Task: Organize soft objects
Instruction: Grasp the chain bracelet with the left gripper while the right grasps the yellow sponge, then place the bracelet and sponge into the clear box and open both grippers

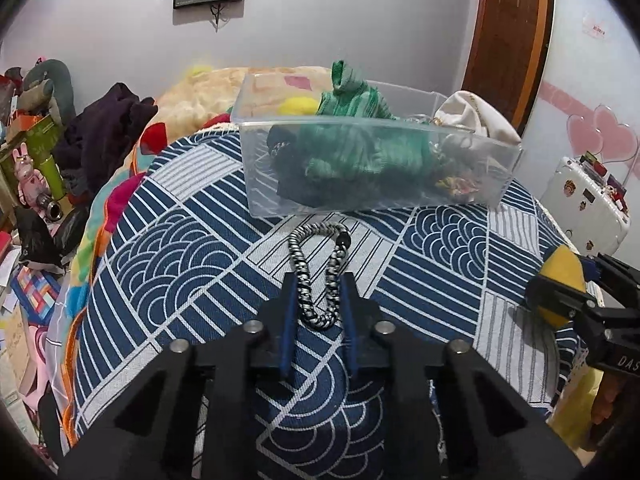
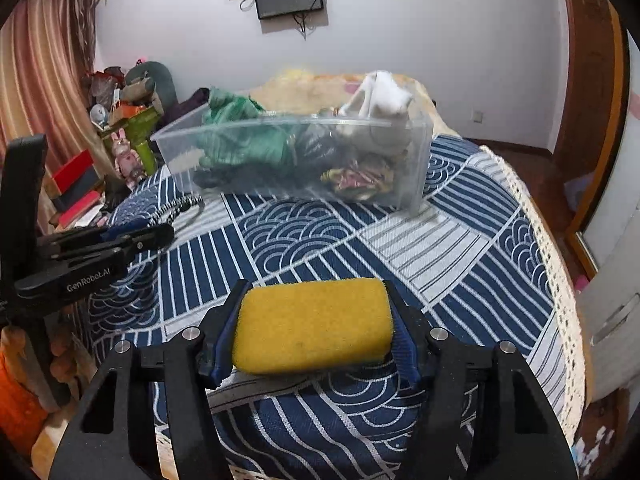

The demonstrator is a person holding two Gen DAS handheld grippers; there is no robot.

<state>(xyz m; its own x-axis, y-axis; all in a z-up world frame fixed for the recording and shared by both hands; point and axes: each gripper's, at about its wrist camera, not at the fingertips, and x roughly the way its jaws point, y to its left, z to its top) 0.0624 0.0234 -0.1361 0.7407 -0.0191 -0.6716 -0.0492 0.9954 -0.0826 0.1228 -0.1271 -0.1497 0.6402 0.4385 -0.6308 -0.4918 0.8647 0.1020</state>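
Observation:
A clear plastic bin [image 1: 372, 168] [image 2: 296, 152] stands on the blue-and-white patterned bedspread [image 1: 180, 248] [image 2: 440, 248]. It holds green cloth [image 1: 352, 120] [image 2: 236, 132], a white cloth item [image 1: 472, 116] [image 2: 380, 108] and dark items. My left gripper [image 1: 320, 284] [image 2: 160, 232] is closed around a black-and-white braided cord loop [image 1: 318, 268] [image 2: 176, 204] lying in front of the bin. My right gripper [image 2: 314, 292] [image 1: 560, 292] is shut on a yellow sponge [image 2: 312, 326] [image 1: 562, 276], held above the bedspread at the right.
Clutter of toys, boxes and dark clothes [image 1: 104, 132] lines the left side of the bed. A yellow blanket [image 1: 200, 96] lies behind the bin. A white suitcase [image 1: 584, 204] stands to the right. The bed's lace edge [image 2: 556, 280] falls off at the right.

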